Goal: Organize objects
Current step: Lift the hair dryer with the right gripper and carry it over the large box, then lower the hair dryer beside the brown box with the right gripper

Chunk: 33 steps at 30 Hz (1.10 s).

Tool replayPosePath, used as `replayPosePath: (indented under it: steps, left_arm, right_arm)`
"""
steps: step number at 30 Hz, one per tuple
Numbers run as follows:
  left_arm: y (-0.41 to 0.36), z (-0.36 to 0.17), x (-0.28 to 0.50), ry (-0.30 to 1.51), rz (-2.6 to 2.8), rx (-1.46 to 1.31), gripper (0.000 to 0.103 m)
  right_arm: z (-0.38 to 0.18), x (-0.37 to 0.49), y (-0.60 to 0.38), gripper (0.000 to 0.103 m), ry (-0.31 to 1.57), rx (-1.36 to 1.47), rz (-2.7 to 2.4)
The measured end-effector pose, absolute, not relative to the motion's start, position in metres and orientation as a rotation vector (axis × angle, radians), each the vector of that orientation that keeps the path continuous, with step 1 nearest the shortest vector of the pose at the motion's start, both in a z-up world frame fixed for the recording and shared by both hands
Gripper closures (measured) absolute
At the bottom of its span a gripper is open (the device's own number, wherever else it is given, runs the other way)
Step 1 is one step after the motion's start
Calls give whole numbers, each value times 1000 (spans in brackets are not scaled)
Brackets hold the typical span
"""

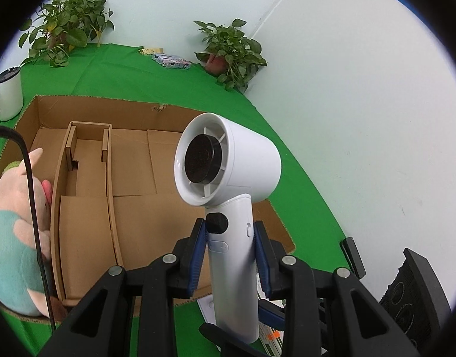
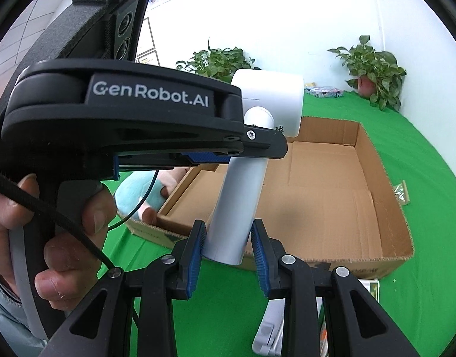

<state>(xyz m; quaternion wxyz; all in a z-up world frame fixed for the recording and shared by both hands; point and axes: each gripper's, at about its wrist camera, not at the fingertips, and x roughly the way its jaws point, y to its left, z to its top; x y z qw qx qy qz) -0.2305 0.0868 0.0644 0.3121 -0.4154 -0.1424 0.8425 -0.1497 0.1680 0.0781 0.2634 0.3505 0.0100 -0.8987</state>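
Over the cardboard box (image 1: 115,178), we are carrying the handheld fan (image 1: 228,160).
Both tongs, left tongs (image 1: 229,255) and right tongs (image 2: 228,253), are pinching its handle; we are keeping it upright.

**White handheld fan held upright over the open cardboard box**

The fan (image 1: 228,178) is white, with a round drum head, white vanes around a black hub, and a straight handle bearing a black button; it stands nearly upright, head on top, clear of the table; the left gripper (image 1: 229,250) clamps the handle below the button, the right gripper (image 2: 228,250) its base; beneath lies the brown box (image 2: 376,178), open-topped, on the green cloth.
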Motion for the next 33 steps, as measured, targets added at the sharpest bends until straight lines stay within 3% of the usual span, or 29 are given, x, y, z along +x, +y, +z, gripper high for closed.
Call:
replayPosePath:
  steps: [25, 33]
  left_arm:
    - [96, -25, -327, -299, 2217, -1568, 73]
    - [86, -14, -318, -335, 2189, -1516, 72]
  right_arm:
    - [-9, -291, 151, 75, -169, 1297, -2159]
    - [-11, -307, 147, 75, -117, 1349, -2204]
